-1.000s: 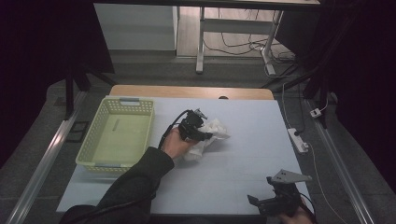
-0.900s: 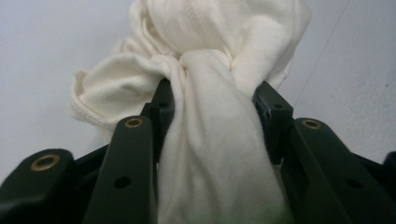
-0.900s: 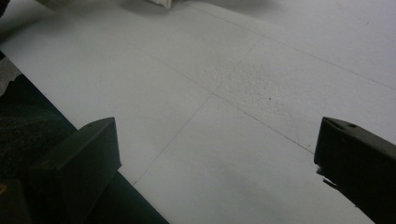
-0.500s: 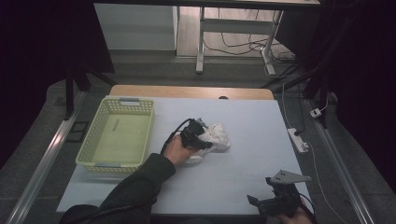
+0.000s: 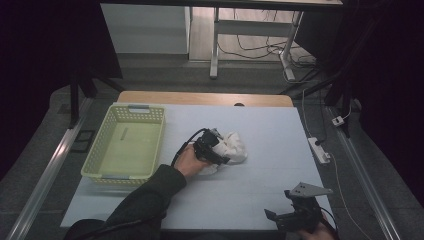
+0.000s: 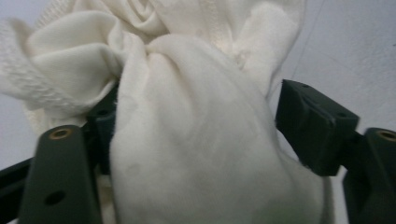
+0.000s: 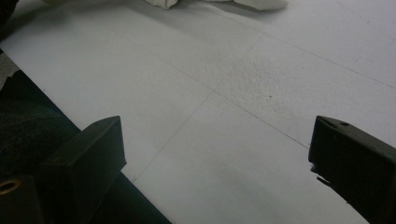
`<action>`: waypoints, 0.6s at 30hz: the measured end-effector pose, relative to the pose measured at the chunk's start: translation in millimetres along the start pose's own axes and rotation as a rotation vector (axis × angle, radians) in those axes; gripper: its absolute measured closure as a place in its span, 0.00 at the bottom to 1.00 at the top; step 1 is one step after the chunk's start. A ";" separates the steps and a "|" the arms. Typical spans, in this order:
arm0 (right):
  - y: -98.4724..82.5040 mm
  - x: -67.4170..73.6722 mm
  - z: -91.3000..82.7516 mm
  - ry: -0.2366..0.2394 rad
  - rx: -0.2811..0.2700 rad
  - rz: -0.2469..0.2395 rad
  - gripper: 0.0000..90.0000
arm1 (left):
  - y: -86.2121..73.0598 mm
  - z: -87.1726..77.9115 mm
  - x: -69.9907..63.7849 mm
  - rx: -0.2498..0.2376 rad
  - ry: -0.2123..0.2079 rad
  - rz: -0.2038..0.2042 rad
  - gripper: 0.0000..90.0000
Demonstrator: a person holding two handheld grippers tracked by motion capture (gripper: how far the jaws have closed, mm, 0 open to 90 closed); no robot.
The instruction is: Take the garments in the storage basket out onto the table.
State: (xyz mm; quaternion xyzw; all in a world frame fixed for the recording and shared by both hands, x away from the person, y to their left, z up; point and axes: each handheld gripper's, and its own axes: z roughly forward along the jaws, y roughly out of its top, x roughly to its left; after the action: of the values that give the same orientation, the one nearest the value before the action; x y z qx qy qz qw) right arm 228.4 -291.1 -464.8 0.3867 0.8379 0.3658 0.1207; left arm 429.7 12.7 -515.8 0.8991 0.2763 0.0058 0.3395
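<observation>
Your left gripper [image 5: 220,150] is straddling the cloth [image 5: 234,146] right of the basket [image 5: 125,145], jaws apart, fabric bunching between them. Your right gripper [image 5: 295,215] is idling open, farther from it.

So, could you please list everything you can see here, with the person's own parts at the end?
cloth: one, white, bunched at mid-table, between the left tool's jaws.
basket: one, pale yellow-green, left part of the table, nothing visible inside.
table: one, light blue-grey top with a wooden strip at its far edge.
power strip: one, white, on the floor just off the table's right edge.
desk frame: one, pale, on the floor beyond the table, with cables.
left tool: one, black, jaws either side of the cloth.
right tool: one, black, open, near right edge.
sleeve: one, dark, left arm.
</observation>
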 end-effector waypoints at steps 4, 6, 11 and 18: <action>0.0 0.0 0.0 0.001 0.000 -0.001 0.04 | 2.9 -3.3 -2.6 0.006 -0.001 -0.011 0.18; 0.0 0.0 0.0 0.000 0.000 0.000 0.04 | 4.6 -5.1 -5.0 0.007 0.012 -0.005 0.12; 0.1 0.0 0.0 -0.002 0.002 -0.001 0.04 | 6.7 -12.9 -7.0 -0.012 0.027 -0.007 0.04; 0.2 0.1 0.2 -0.003 0.004 -0.002 0.04 | 6.5 -29.3 -5.7 -0.050 -0.002 -0.028 0.00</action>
State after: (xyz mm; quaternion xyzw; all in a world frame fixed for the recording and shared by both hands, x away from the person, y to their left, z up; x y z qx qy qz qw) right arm 228.6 -290.8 -464.8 0.3865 0.8388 0.3636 0.1215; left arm 422.4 23.6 -488.3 0.8863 0.2881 0.0070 0.3624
